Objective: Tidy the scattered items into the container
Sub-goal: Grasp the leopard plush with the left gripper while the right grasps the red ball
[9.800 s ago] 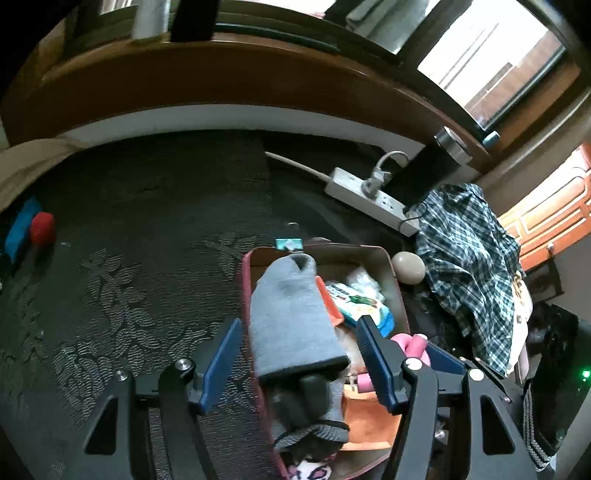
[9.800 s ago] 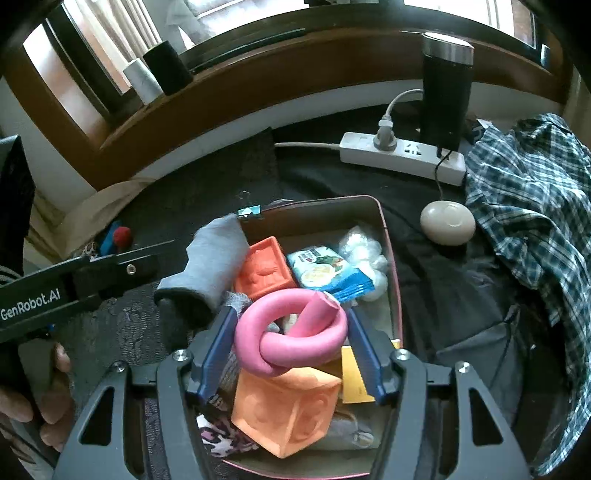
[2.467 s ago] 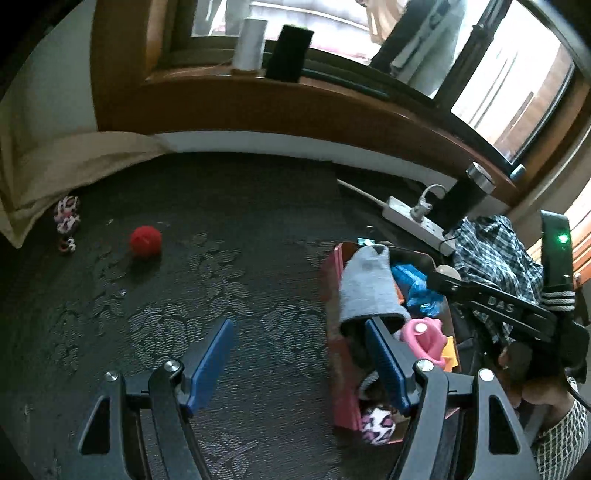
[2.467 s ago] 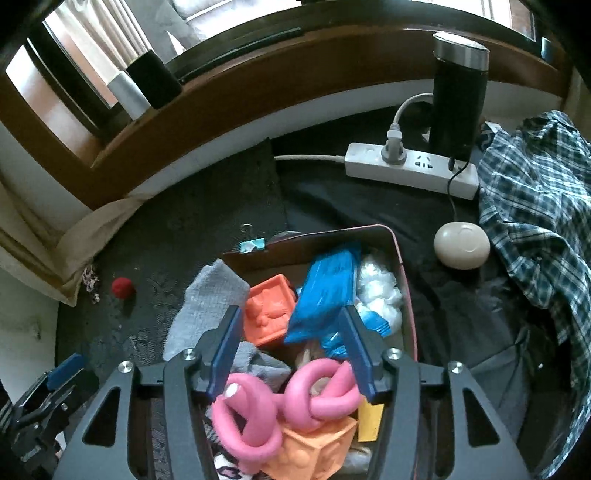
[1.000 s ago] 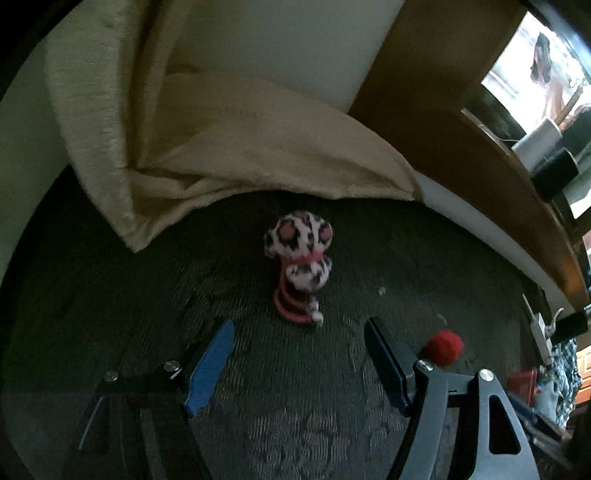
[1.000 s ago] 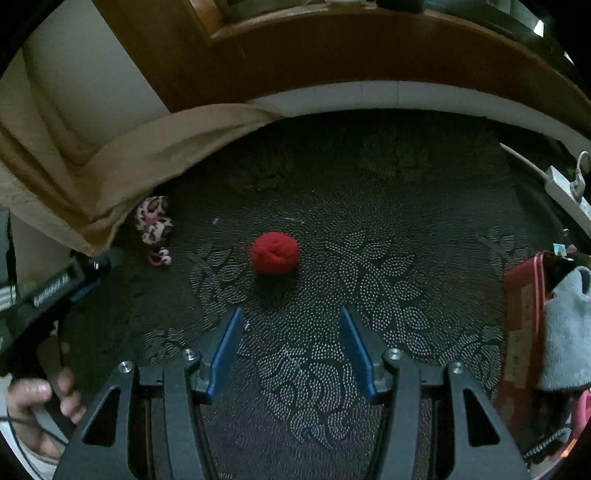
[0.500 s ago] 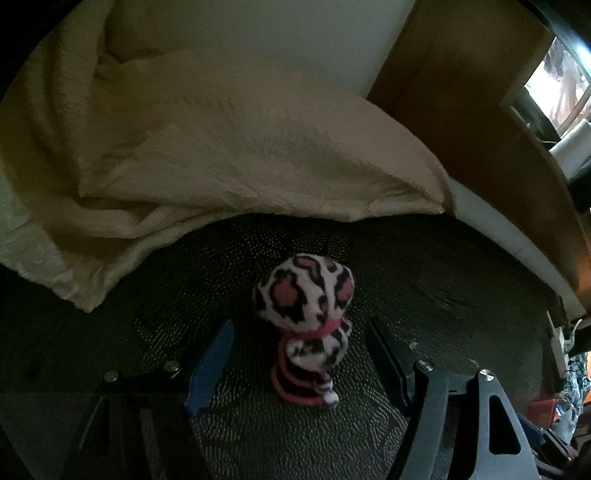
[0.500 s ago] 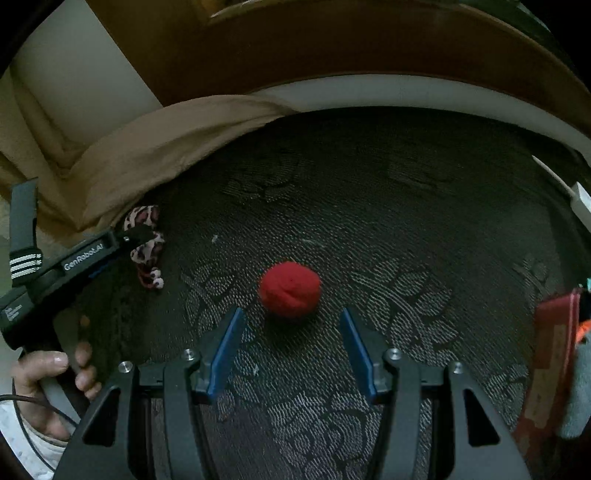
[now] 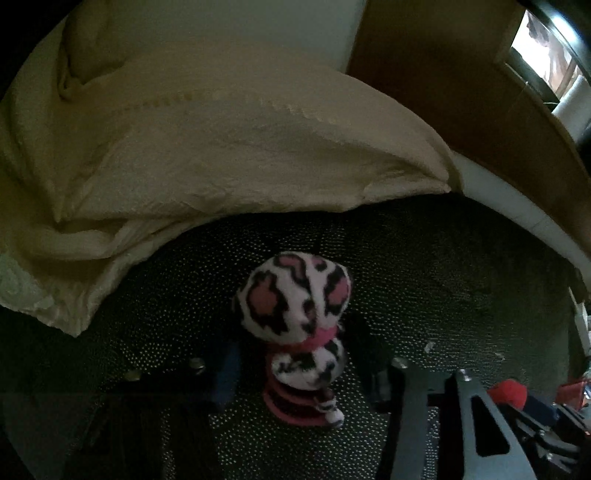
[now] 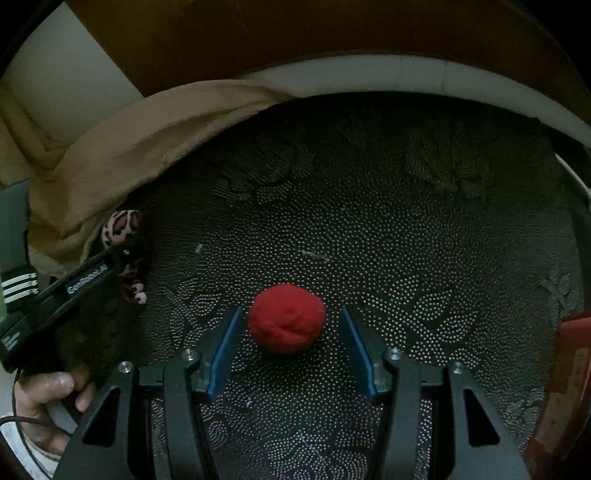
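Observation:
A pink, black and white leopard-print plush toy [image 9: 295,325] stands on the dark patterned cloth, between the fingers of my left gripper [image 9: 295,365], which is open with a gap on each side. In the right wrist view a red fuzzy ball [image 10: 286,322] lies between the blue pads of my right gripper [image 10: 291,350], open and not touching it. The same view shows the plush toy [image 10: 123,236] at the left, partly hidden by the left gripper's body. The red container's edge [image 10: 569,354] shows at the far right.
A cream curtain [image 9: 207,147] drapes onto the cloth just behind the plush toy. A wooden ledge [image 10: 332,29] with a white strip below it runs along the back. A hand [image 10: 48,391] holds the left gripper at lower left.
Both grippers have moved forward and lower: the plush toy now sits between the left fingers, and the red ball now sits between the right pads. Both stay open.

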`<action>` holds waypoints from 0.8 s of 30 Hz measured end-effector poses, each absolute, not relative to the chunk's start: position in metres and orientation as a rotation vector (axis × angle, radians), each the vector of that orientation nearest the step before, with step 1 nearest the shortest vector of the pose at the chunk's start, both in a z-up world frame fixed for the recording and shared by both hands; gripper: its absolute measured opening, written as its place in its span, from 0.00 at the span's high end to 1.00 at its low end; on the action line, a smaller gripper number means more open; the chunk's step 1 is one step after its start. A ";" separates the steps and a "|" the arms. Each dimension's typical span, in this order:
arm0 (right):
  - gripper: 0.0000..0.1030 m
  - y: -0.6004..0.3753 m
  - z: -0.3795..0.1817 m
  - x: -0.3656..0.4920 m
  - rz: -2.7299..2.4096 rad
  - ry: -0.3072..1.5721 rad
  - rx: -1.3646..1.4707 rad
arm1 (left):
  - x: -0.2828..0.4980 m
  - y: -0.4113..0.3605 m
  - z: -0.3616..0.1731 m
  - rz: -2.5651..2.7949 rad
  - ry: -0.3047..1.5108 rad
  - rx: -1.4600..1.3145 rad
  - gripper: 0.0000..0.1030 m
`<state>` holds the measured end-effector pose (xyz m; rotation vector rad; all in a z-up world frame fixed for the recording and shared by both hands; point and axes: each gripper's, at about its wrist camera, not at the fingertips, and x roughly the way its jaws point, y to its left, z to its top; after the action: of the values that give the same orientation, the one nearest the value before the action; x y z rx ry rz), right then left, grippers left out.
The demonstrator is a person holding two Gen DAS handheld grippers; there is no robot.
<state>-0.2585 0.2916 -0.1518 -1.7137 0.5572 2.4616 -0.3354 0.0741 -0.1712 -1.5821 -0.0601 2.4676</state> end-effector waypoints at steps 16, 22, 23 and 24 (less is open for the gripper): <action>0.64 0.286 -0.149 -0.250 2.504 0.503 -1.708 | -0.293 0.066 -0.127 2.462 -0.113 -1.499 0.61; 0.64 0.294 -0.121 -0.215 2.553 0.557 -1.626 | -0.260 0.069 -0.097 2.454 -0.091 -1.447 0.61; 0.64 0.297 -0.118 -0.207 2.556 0.570 -1.613 | -0.254 0.074 -0.091 2.449 -0.081 -1.435 0.61; 0.64 0.299 -0.114 -0.199 2.558 0.581 -1.599 | -0.245 0.079 -0.085 2.441 -0.067 -1.420 0.61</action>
<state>-0.1988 0.2991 -0.1136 -1.5994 0.5815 2.5582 -0.2453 0.0795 -0.0850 -1.4201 -0.0672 2.4413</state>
